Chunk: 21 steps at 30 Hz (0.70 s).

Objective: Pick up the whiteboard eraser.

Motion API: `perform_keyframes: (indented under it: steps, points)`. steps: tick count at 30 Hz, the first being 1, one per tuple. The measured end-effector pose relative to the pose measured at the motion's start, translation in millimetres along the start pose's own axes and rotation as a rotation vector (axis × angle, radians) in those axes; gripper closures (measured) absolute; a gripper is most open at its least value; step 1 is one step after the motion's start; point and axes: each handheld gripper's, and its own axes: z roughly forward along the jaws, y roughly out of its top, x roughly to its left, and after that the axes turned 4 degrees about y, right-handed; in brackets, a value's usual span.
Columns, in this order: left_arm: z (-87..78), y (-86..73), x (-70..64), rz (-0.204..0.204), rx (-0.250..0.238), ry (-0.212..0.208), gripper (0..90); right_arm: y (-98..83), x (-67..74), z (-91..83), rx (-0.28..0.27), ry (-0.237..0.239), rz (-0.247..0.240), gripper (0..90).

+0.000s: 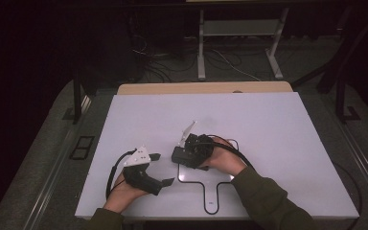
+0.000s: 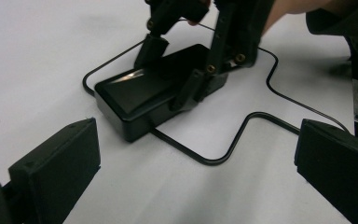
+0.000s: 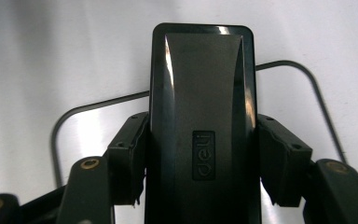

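Worktop [image 1: 278, 143], white and flat, carries a glossy black rectangular plastic box [image 3: 203, 121] marked "deli", which lies on a black paddle-shaped outline [image 1: 211, 201] near the person's edge. The right tool [image 3: 200, 158], held in a hand reaching forward with the sleeved forearm angled inward, has its jaws clamped against the box's two long sides. The left tool [image 1: 160, 168] rests low beside it, pointing toward the box, jaws spread wide and holding nothing.
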Motion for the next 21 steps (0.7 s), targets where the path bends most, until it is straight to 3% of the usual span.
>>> perform_keyframes:
  steps: [7, 21]
  points:
    - [-0.3, -0.5, 0.7, -0.001, -0.001, 0.0, 0.0, -10.4, -2.7, -3.3, -0.048, 0.039, 0.043, 38.9]
    - [0.1, -0.7, 0.6, 0.001, 0.003, 0.0, 0.0, 0.1, -30.7, 2.3, -0.038, -0.05, 0.102, 38.9]
